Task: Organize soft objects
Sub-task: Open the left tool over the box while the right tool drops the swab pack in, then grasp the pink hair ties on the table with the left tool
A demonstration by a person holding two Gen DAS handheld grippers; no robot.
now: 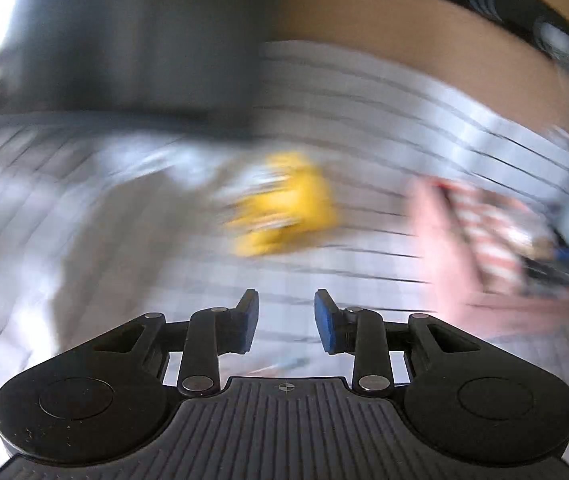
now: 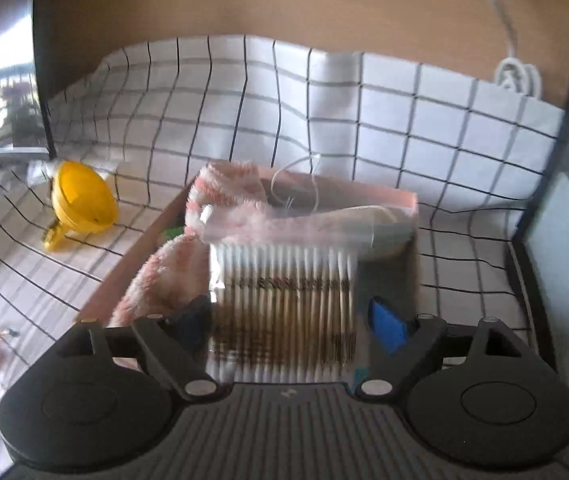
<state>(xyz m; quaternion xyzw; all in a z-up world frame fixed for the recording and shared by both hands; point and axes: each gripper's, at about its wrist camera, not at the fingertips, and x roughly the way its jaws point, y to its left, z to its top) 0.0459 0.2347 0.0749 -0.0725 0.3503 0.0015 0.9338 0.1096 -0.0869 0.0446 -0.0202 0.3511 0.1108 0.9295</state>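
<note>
In the right wrist view my right gripper (image 2: pixel 290 320) is open, its jaws standing either side of a clear pack of cotton swabs (image 2: pixel 284 304) that lies over a pink box (image 2: pixel 364 196). A fluffy pink-and-white striped cloth (image 2: pixel 172 272) lies in the box. A yellow funnel (image 2: pixel 82 200) lies on the checked cloth to the left. In the blurred left wrist view my left gripper (image 1: pixel 286 320) is open and empty above the checked cloth. The yellow funnel (image 1: pixel 284 204) is ahead of it, and the pink box (image 1: pixel 484 248) is at the right.
A white checked tablecloth (image 2: pixel 404 120) covers the surface and rises against a tan wall. A dark panel (image 2: pixel 40 80) stands at the left. A coiled white cable (image 2: pixel 518 74) sits at the back right. A dark frame (image 2: pixel 536 208) borders the right side.
</note>
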